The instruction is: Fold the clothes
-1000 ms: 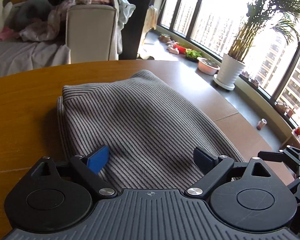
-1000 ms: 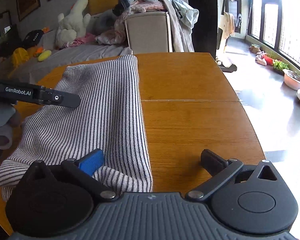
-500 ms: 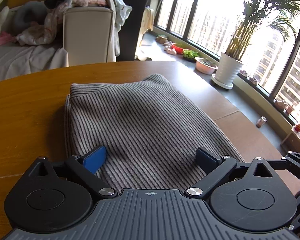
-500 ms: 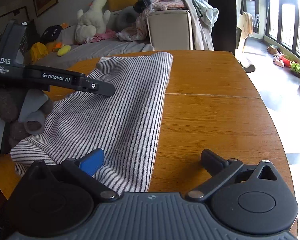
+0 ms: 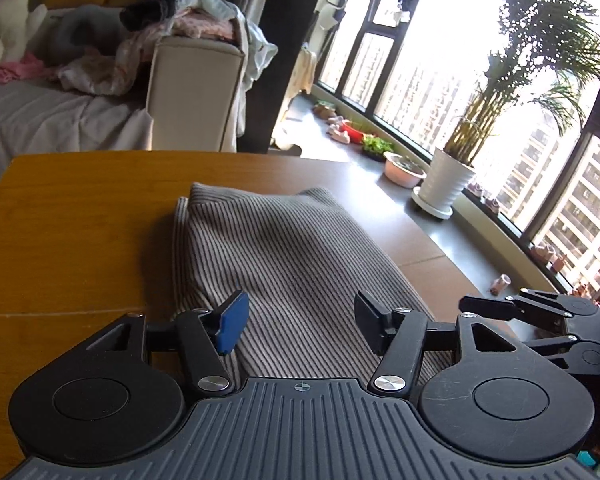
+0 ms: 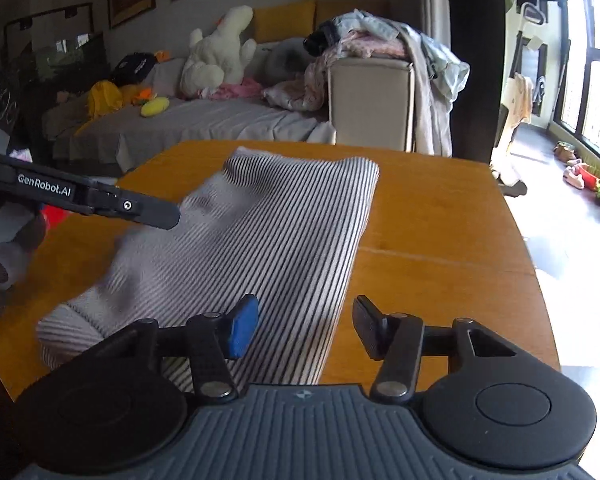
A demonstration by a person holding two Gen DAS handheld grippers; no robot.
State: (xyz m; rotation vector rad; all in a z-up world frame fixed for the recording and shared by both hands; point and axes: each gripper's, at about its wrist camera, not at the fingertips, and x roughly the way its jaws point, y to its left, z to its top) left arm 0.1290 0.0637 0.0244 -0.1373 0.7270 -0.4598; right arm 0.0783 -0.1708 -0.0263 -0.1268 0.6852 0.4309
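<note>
Striped knit garment (image 6: pixel 260 248) lies on your wooden bench (image 6: pixel 440 240), folded to a long band with its doubled edge at the far end. Compared with a second ago, both wrist views have tilted upward and drawn back, and the cloth's near left portion reads blurred, so it is likely settling after release. Your left tongs (image 5: pixel 296 322) stand wide apart over the cloth and grip nothing. Your right tongs (image 6: pixel 306 326) are equally spread, empty, straddling the garment's right edge. My judgement: one fold is laid down and the next grasp is not yet taken. Legible writing: "GenRobot.AI" on the left tool's arm in the right wrist view. No garment label is visible.
</note>
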